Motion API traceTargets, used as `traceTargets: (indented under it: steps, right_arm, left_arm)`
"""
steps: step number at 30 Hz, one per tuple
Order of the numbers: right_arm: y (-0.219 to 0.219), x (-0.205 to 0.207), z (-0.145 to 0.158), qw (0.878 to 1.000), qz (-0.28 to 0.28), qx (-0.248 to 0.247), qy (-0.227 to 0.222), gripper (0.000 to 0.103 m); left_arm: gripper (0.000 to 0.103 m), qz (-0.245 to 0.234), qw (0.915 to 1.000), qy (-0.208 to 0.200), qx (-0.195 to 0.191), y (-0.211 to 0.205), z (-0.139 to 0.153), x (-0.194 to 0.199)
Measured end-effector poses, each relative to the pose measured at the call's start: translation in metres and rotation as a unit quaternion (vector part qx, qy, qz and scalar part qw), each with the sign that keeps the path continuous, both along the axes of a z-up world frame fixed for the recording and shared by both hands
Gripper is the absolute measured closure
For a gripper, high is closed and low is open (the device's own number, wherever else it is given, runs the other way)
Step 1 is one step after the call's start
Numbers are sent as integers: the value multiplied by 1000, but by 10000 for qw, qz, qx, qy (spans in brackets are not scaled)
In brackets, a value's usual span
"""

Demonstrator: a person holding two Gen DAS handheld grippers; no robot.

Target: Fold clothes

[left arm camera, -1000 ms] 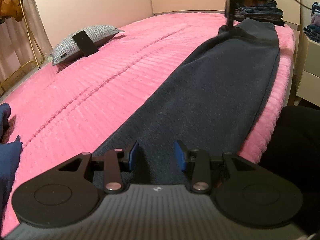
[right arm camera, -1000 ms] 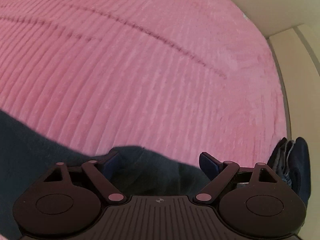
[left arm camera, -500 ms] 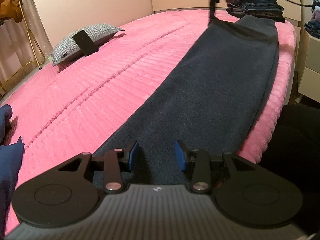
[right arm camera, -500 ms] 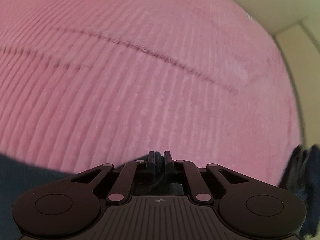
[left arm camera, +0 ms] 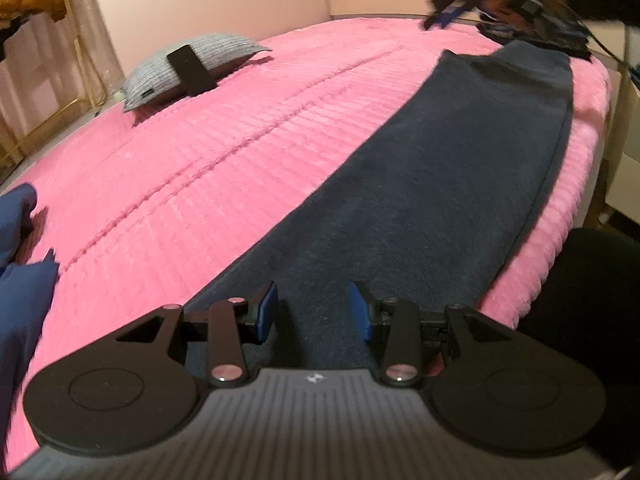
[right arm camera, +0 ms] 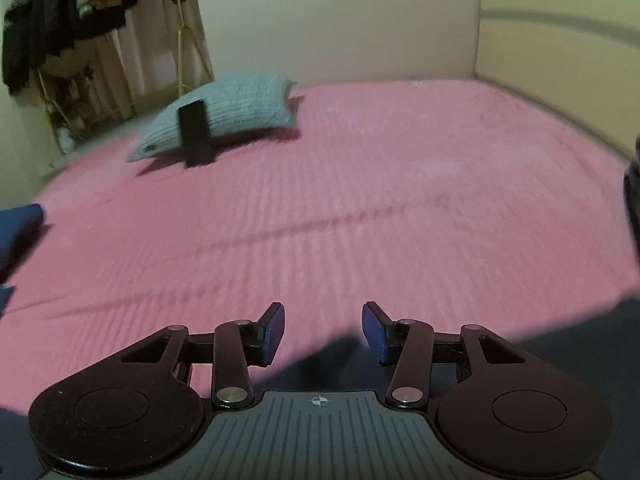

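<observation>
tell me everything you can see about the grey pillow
The pillow is grey with a fine woven check, soft and plump. It lies on the pink bedspread at the bed's far side, near the clothes rack. A flat black slab, maybe a phone, leans upright against its front. Neither gripper is near it.

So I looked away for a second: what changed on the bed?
The right gripper pinched the far corner of the dark garment, then let go; its jaws have just been opening, and it has lifted away, turning toward the pillow. The left gripper stays open over the near end.
</observation>
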State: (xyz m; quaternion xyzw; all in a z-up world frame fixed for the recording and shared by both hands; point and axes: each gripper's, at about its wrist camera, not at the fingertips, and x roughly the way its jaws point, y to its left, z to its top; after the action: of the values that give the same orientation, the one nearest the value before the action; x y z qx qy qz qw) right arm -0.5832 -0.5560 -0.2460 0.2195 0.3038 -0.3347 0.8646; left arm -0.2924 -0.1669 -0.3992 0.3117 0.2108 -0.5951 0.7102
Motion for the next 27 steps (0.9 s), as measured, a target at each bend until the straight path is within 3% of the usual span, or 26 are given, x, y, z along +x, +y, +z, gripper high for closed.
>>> traceTargets:
  steps: [3,6,9,12,14,17,22,27]
  right_arm:
    - [4,3,-34,9988,311,375,13,55]
    - [10,-2,-29,9990,243,201,-322,55]
    - [45,-11,-24,9954,505,50,-811,55]
    - [83,1,-46,9907,1203,303,-561,55]
    - [101,-2,-49,9884,1417,137,-524,54]
    - [102,-27,-48,9892,1166,319,-827,54]
    - [83,-93,-54,9939,124,503,-974,54]
    - [98,-109,-34,9975,-320,263,-576,52]
  left_arm:
    - [68,120,9998,159,101,2,1,2]
    - [68,116,9996,174,203,3,3,-3]
    - [68,124,9995,-80,288,8,10,-12]
    - [68,275,9988,-154,363,14,12,-15]
    - [68,349,9983,-156,444,17,10,-19]
    - [68,390,9975,-223,541,22,7,-23]
    - [68,567,9957,-337,653,38,5,-24]
    - [68,845,9915,-514,843,61,-1,-15]
